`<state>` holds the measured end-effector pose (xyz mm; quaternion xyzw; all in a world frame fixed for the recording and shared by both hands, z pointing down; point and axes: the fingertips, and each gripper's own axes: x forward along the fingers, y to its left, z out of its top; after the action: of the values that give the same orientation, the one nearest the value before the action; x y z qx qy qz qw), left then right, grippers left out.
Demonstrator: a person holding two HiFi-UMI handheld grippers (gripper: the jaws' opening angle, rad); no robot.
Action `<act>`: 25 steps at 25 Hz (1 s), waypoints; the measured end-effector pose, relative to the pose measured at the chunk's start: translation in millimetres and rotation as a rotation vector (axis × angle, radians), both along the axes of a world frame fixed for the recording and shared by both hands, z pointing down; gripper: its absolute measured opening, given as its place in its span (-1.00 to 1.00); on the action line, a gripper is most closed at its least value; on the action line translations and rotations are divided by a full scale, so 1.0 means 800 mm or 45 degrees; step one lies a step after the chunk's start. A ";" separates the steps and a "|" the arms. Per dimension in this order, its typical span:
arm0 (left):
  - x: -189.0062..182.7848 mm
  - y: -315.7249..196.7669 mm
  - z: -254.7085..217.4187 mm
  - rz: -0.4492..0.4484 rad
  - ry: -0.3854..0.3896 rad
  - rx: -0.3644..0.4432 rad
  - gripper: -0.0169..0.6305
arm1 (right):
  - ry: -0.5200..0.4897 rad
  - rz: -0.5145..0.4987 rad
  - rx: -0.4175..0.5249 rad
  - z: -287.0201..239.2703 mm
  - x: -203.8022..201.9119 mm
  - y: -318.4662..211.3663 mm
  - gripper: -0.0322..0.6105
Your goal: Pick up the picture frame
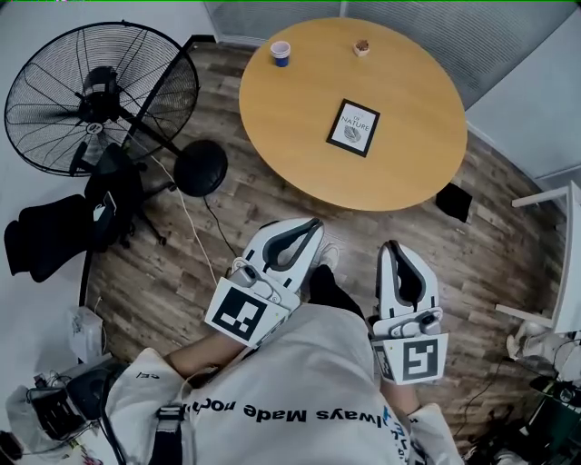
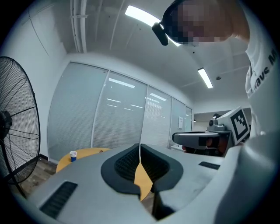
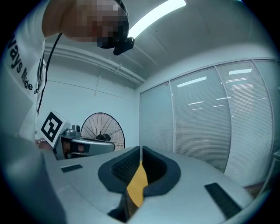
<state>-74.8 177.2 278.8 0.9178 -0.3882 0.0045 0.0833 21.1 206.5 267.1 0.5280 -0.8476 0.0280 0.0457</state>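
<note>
Head view: plank floor (image 1: pixel 182 272) fills the room, with a blinded glass wall (image 1: pixel 408 18) at 12 o'clock. A round wooden table (image 1: pixel 300 118) stands at 12 and a big black fan (image 1: pixel 100 100) at 10. The left gripper (image 1: pixel 307 229) and right gripper (image 1: pixel 393 250) hang at 6, well short of the table, each with its jaws pressed together on nothing. The frame (image 1: pixel 353 127) lies flat near the table's middle. A cup (image 1: pixel 280 54) stands at its 11 o'clock edge.

L gripper (image 2: pixel 140 148): jaws together, nothing btwn. Far left: fan (image 2: pixel 17 131), blue cup (image 2: pixel 73 155) on round table (image 2: pixel 92 152). R gripper (image 2: pixel 177 138) at right.
</note>
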 end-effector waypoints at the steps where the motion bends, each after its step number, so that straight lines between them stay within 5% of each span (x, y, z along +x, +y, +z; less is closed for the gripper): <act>1: 0.003 -0.008 0.000 -0.001 0.000 -0.001 -0.84 | 0.000 -0.001 -0.002 0.001 0.003 -0.008 -0.77; 25: 0.103 -0.159 0.015 -0.081 -0.084 -0.036 -0.84 | -0.050 -0.077 -0.038 0.019 0.112 -0.169 -0.77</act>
<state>7.6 49.7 290.9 0.9030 -0.4197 0.0378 0.0834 110.7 71.6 282.5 0.5007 -0.8634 0.0496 0.0376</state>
